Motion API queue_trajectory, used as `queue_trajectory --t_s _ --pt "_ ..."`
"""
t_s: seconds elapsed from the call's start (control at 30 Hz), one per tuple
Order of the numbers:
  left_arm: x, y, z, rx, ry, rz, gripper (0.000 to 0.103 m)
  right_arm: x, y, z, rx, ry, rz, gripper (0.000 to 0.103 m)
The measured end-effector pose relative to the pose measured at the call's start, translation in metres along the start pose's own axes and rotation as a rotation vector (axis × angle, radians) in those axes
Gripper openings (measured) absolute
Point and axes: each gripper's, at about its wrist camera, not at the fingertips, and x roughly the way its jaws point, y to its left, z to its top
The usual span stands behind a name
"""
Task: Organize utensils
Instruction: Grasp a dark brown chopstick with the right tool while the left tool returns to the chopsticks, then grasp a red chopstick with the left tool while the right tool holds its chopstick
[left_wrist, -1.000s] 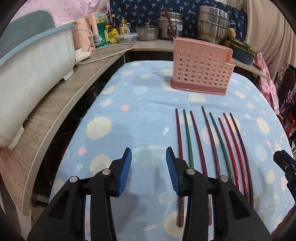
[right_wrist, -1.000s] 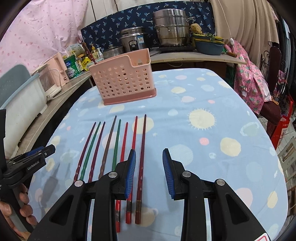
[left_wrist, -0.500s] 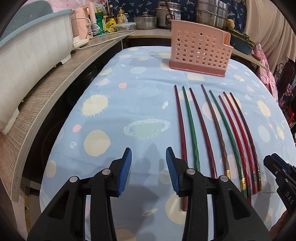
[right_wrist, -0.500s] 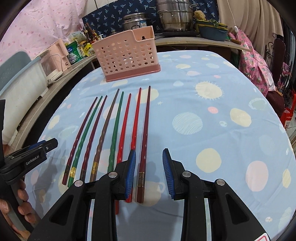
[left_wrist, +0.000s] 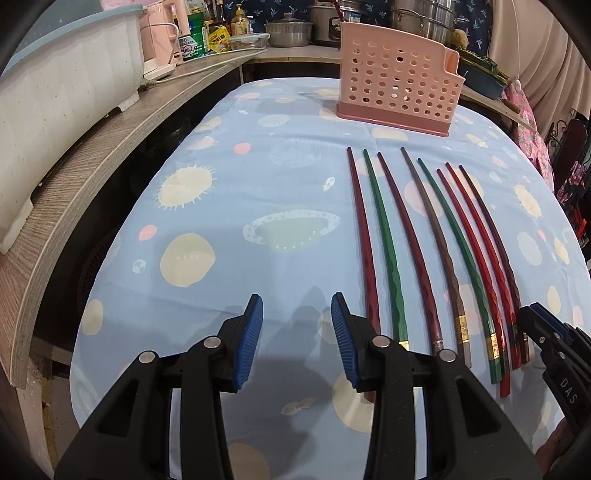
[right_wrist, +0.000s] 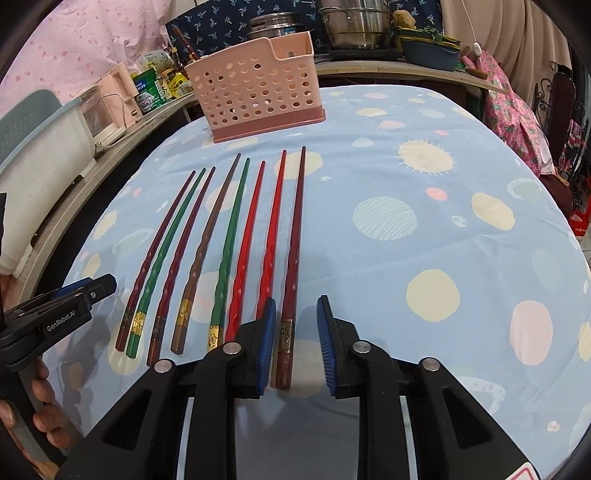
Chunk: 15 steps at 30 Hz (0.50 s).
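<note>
Several chopsticks (left_wrist: 417, 240) in dark red, green, brown and bright red lie side by side on the blue patterned tablecloth (left_wrist: 229, 206), tips pointing at a pink perforated utensil holder (left_wrist: 399, 92) standing at the far end. The row also shows in the right wrist view (right_wrist: 236, 236), with the holder (right_wrist: 258, 96) behind it. My left gripper (left_wrist: 297, 339) is open and empty, just left of the leftmost dark red chopstick. My right gripper (right_wrist: 295, 339) is open, its jaws either side of the thick end of the rightmost dark chopstick (right_wrist: 293, 258).
A wooden counter (left_wrist: 92, 155) runs along the table's left side with a white tub (left_wrist: 62, 85) and bottles. Pots (right_wrist: 354, 22) stand on the back counter. The left gripper's tip (right_wrist: 74, 295) shows in the right wrist view, the right one's (left_wrist: 546, 332) in the left.
Both grippers have pulled back toward the near ends of the chopsticks. The right gripper has shifted right, so the rightmost dark chopstick now lies between its jaws.
</note>
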Motion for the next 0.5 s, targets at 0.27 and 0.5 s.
queue_trajectory --t_s 0.27,0.5 --pt "0.0003 0.0008 -0.0038 0.003 0.009 -0.005 0.037 -0.0004 -0.0016 -0.0029 -0.008 -0.006 -0.015 0.01" --pt "0.0006 -0.0018 -0.0053 0.014 0.016 -0.02 0.038 -0.0021 -0.0032 -0.0058 -0.011 -0.019 -0.024 0.007"
